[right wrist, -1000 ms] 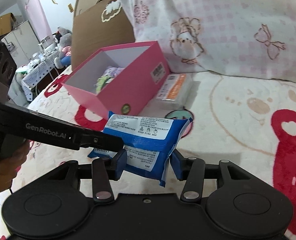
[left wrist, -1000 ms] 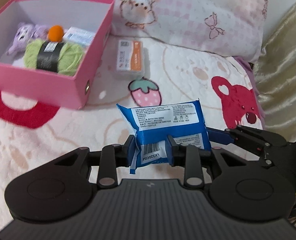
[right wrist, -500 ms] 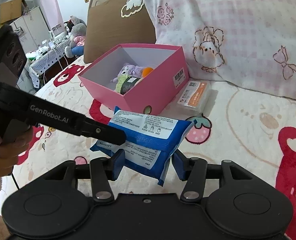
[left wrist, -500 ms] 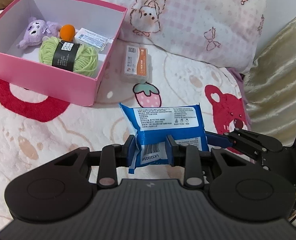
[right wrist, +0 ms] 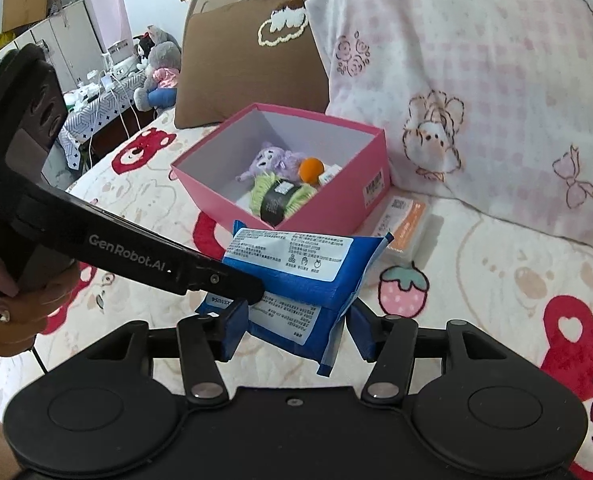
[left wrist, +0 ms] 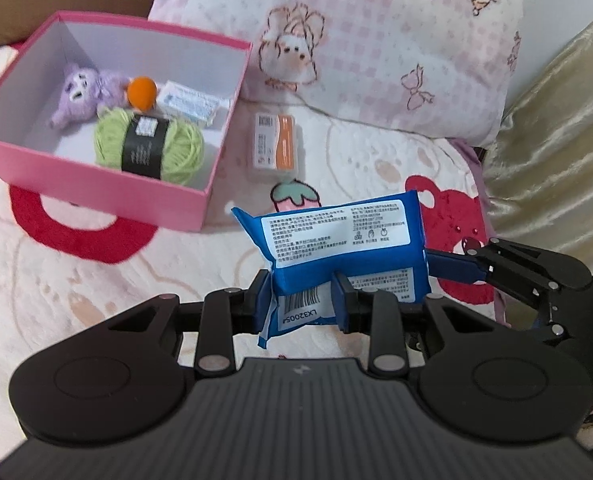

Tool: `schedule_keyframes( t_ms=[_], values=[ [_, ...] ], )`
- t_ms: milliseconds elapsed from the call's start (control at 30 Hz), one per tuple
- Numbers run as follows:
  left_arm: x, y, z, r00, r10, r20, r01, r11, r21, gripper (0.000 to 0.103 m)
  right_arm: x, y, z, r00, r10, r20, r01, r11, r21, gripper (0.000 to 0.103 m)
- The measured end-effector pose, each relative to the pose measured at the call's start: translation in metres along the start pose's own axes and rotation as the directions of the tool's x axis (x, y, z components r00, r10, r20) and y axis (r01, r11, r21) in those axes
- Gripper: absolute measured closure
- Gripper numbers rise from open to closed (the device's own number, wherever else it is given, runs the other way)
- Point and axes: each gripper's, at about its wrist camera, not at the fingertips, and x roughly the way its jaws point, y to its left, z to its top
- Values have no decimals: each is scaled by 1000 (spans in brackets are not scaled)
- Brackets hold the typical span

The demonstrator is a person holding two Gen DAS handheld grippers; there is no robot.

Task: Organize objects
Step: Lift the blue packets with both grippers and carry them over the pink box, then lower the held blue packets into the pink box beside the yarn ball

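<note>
Both the left tool [left wrist: 302, 302] and the right tool [right wrist: 294, 330] clench the blue pack [left wrist: 342, 246] above the bed [left wrist: 76, 280], near the pink box [left wrist: 108, 184].

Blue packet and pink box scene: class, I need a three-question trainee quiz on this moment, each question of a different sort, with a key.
1. True or false: the blue packet already lies inside the pink box.
2. Multiple choice: what lies on the blanket beside the box, outside it? A) green yarn ball B) orange-and-white case C) purple plush toy
3. Fill in: the left gripper clamps the packet's end that bears the ____.

Key
1. False; both the left gripper and the right gripper hold it above the blanket, short of the box.
2. B; the yarn and plush are inside the box.
3. Barcode.
</note>
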Motion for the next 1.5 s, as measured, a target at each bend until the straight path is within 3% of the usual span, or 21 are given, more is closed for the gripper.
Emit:
schedule_keyframes(
  t_ms=[600, 767, 867, 1233, 1400, 1500],
  values=[
    [-66, 26, 55, 995, 74, 70, -79, 994, 72, 73, 4, 29, 58, 987, 106, 124, -111, 993, 34, 42],
    [-70, 36, 74, 989, 124, 83, -129, 990, 58, 73, 14, 33, 73, 978, 135, 158, -136, 991, -3, 47],
    [-73, 46, 84, 988, 128, 82, -131, 991, 32, 72, 20, 36, 78, 974, 149, 169, -145, 989, -40, 48],
    [-78, 95, 106, 965, 161, 205, -149, 986, -72, 73, 57, 56, 113, 974, 146, 173, -138, 989, -56, 58],
    [-66, 122, 114, 948, 202, 246, -182, 978, -102, 73, 88, 64, 125, 975, 157, 160, -151, 987, -49, 63],
    [-52, 144, 115, 951, 203, 232, -172, 974, -144, 74, 108, 68, 130, 976, 151, 156, -144, 988, -55, 63]
  ],
)
